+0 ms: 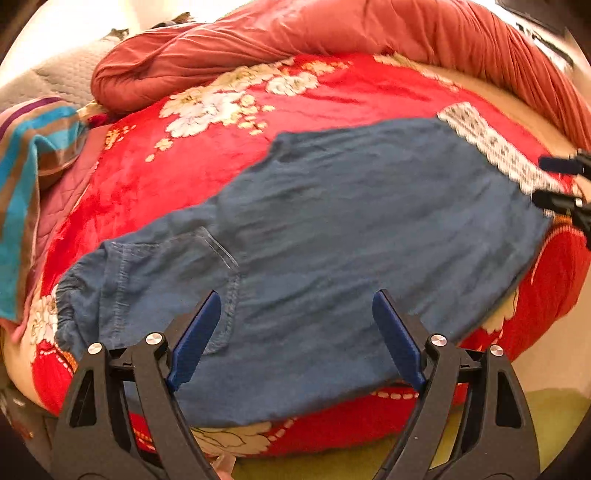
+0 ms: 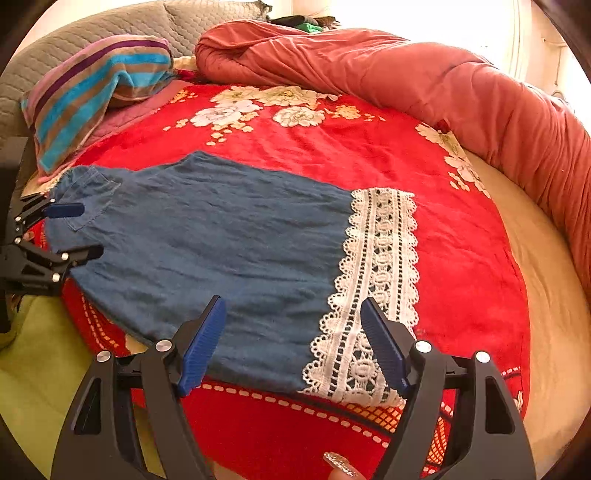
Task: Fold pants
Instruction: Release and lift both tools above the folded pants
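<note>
Blue denim pants (image 1: 332,229) lie folded leg on leg on a red floral blanket (image 1: 155,177), elastic waist at the left and white lace hem (image 1: 495,151) at the right. My left gripper (image 1: 295,336) hovers open over the waist and pocket end, nothing between its blue pads. In the right wrist view the pants (image 2: 221,243) spread across the blanket (image 2: 461,258), and my right gripper (image 2: 293,343) stands open above the lace hem (image 2: 376,277), clear of the cloth. The left gripper (image 2: 74,232) shows at that view's left edge; the right gripper (image 1: 550,181) shows at the left view's right edge.
A rolled salmon quilt (image 2: 406,74) rings the far and right sides of the bed. A striped towel (image 2: 92,85) lies on a pillow at the far left, against a grey quilted headboard (image 2: 110,26). A yellow-green sheet (image 2: 33,350) hangs at the near edge. A decorated fingernail (image 2: 338,463) shows at the bottom.
</note>
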Motion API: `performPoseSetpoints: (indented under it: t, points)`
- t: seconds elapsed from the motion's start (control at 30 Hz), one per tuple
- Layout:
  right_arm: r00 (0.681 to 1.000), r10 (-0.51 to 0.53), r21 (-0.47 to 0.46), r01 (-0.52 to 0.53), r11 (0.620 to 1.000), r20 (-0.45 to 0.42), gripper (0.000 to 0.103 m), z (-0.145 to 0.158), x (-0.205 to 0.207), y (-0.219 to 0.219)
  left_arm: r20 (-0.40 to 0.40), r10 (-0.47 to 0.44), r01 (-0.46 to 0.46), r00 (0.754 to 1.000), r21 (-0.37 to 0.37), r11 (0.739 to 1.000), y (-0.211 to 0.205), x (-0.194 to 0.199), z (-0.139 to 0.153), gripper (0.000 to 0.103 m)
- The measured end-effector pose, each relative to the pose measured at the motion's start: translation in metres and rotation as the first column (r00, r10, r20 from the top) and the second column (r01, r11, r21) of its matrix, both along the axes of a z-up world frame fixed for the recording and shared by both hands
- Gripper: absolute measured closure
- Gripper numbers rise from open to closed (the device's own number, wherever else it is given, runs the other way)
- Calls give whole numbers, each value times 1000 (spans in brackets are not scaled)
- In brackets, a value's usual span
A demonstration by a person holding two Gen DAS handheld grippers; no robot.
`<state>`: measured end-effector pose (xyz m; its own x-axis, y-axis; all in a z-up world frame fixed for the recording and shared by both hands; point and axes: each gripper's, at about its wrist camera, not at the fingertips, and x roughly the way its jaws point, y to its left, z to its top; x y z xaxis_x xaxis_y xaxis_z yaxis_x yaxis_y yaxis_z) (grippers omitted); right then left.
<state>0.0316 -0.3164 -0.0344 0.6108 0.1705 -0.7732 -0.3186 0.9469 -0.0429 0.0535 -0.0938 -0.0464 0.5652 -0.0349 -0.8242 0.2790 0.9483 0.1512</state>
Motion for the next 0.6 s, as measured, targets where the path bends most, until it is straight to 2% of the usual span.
performPoseSetpoints:
  t: [0.13, 0.3, 0.6]
  points:
    - [1000, -10, -4, 10, 1000, -27, 29, -6, 2, -3, -11, -17, 17, 1000, 10, 1000, -5, -6, -2, 25]
    - [991, -66, 3, 67, 998, -119, 30, -31, 2, -19, -114, -42, 39, 993, -26, 999, -5, -3, -19, 21]
    - [991, -77, 36, 81, 996, -107, 29, -28, -2, -21, -135, -33, 21, 990, -88, 996, 6, -3, -22, 18]
